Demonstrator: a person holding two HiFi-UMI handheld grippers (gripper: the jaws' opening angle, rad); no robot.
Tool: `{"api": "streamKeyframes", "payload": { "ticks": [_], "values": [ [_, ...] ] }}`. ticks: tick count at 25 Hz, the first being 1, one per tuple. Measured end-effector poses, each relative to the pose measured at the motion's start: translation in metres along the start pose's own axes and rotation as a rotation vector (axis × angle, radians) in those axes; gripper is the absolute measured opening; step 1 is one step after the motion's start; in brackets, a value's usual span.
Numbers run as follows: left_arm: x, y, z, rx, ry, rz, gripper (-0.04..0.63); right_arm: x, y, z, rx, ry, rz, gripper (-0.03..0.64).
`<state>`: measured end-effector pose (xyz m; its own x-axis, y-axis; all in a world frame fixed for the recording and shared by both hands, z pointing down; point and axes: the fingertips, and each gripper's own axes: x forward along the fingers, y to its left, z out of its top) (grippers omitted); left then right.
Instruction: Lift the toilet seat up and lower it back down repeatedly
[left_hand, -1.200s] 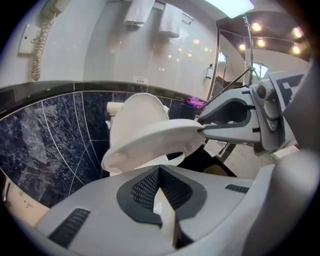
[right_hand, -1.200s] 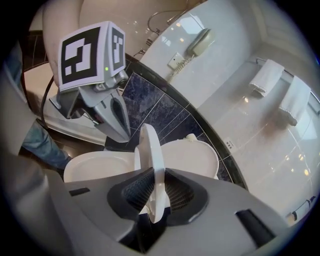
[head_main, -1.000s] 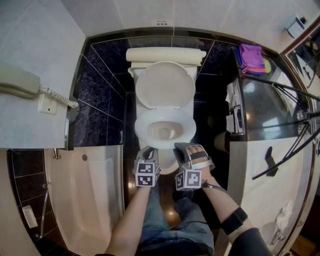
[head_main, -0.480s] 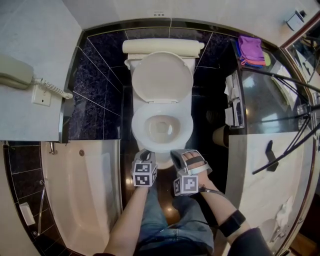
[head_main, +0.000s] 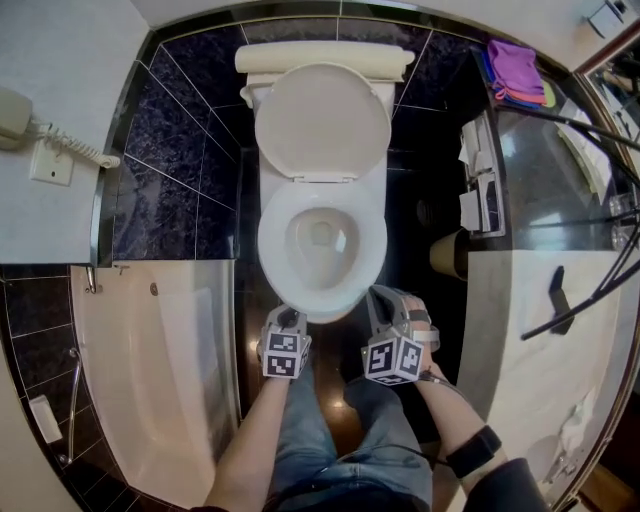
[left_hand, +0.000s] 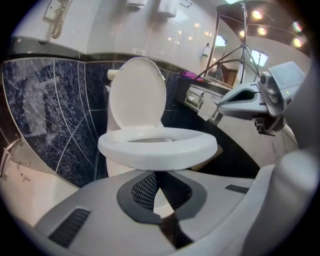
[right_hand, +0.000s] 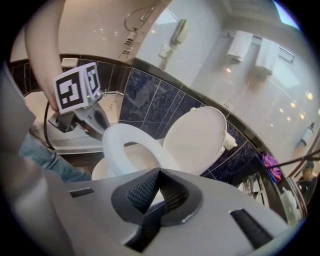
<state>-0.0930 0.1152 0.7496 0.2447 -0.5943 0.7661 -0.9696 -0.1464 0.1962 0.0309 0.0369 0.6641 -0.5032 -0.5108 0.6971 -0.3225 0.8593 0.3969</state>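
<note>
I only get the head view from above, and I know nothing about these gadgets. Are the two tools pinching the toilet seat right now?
Observer: No. The left gripper view shows the left tool shut on nothing, with the toilet seat lying flat ahead of it.
Visitor: And the right one?
Observer: The right gripper view shows the right tool empty too; its jaws have just been closing, with nothing between them.
</note>
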Motion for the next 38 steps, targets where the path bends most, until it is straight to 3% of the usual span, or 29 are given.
{"api": "streamKeyframes", "payload": {
  "ticks": [10,21,31,34,38],
  "values": [
    [0.061,0.001,-0.111,0.099,0.086,-0.040,-0.003,0.065,0.031,-0.083,0.202,0.063,-0.003,0.019],
    [0.108,0.007,-0.182,0.135,0.231,-0.029,-0.003,0.088,0.057,-0.121,0.201,0.102,0.024,0.020],
    [0.101,0.011,-0.197,0.124,0.311,0.002,-0.003,0.089,0.048,-0.109,0.187,0.101,0.033,0.020],
    [0.097,0.010,-0.180,0.159,0.267,0.020,-0.003,0.086,0.041,-0.102,0.180,0.090,0.031,0.020],
    [0.081,0.015,-0.145,0.119,0.194,0.044,-0.003,0.079,0.030,-0.082,0.184,0.067,0.022,0.020]
  ]
}}
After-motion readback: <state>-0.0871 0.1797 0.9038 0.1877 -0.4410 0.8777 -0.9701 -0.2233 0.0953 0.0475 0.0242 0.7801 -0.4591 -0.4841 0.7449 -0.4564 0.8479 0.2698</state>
